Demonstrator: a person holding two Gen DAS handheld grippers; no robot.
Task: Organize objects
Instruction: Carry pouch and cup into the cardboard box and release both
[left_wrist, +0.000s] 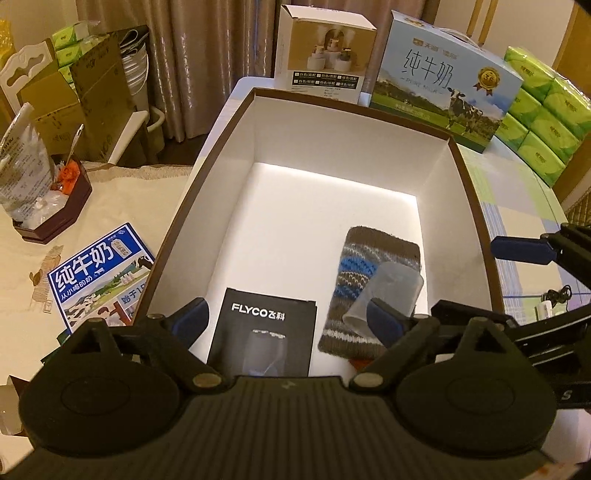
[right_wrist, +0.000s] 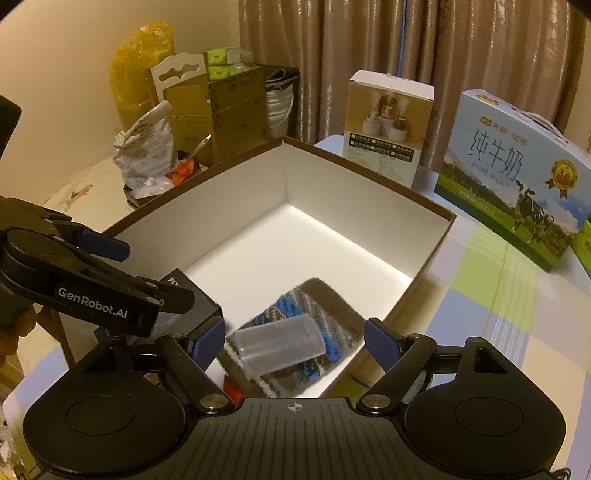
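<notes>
Left wrist view: left gripper (left_wrist: 286, 317) jaws spread, empty; black Flyco box (left_wrist: 264, 332) inside open box (left_wrist: 207, 147) at 6 o'clock. Right wrist view: right gripper (right_wrist: 295, 341) jaws spread; clear cup (right_wrist: 279, 345) on knitted pouch (right_wrist: 325, 314), apparently loose. Risk: cup rolls off.

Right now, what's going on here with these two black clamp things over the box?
A person is tidying loose things into a big open box using two hand-held grippers. A black Flyco booklet, a knitted pouch and a clear plastic cup, lying on its side on the pouch, are already inside. The left gripper and right gripper both hang open over the box, holding nothing.
</notes>
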